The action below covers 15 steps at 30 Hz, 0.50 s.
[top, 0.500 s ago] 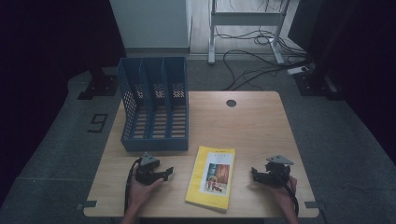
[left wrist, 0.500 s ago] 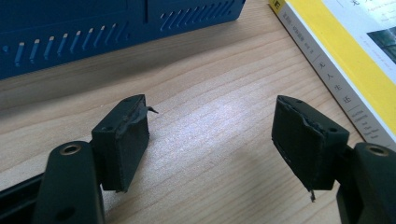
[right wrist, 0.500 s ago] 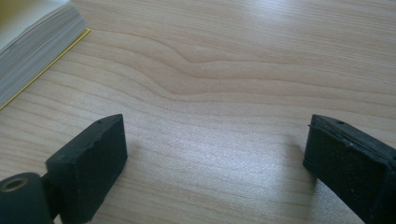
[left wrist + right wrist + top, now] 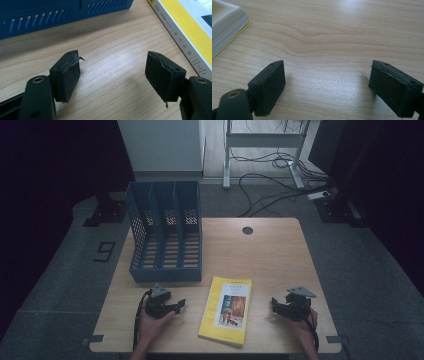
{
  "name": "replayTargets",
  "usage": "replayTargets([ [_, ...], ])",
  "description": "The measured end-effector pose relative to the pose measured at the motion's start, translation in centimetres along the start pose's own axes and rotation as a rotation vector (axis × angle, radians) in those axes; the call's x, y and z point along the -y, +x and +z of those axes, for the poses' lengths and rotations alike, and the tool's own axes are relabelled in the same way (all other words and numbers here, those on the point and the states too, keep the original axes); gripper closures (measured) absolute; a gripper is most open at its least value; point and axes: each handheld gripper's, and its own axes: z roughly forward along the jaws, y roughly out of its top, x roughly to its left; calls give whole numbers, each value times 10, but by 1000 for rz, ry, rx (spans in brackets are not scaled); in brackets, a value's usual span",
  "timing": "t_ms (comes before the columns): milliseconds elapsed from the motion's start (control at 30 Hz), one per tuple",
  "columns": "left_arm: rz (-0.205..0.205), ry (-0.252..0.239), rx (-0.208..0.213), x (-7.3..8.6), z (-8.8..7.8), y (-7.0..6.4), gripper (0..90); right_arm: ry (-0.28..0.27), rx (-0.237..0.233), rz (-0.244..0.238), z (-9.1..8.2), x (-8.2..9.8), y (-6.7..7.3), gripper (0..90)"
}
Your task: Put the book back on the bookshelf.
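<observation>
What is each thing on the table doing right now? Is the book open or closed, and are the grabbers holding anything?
Yellow book: closed, lying flat, front cover up, between the two grippers.
Blue file rack: upright on the table, its three slots empty.
Left gripper: open, nothing between its jaws, low over the table beside the book's spine.
Right gripper: open, nothing held, low over the table on the book's page-edge side.

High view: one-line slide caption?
Yellow book flat on the table between open left gripper and open right gripper, blue file rack behind.
</observation>
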Motion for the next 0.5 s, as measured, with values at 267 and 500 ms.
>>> replayTargets([
  [267,8,2,-2,1,0,-2,279,-10,-19,35,-2,0,-1,138],
  [500,18,2,1,2,-2,-4,282,-28,-42,33,-6,-3,2,139],
])
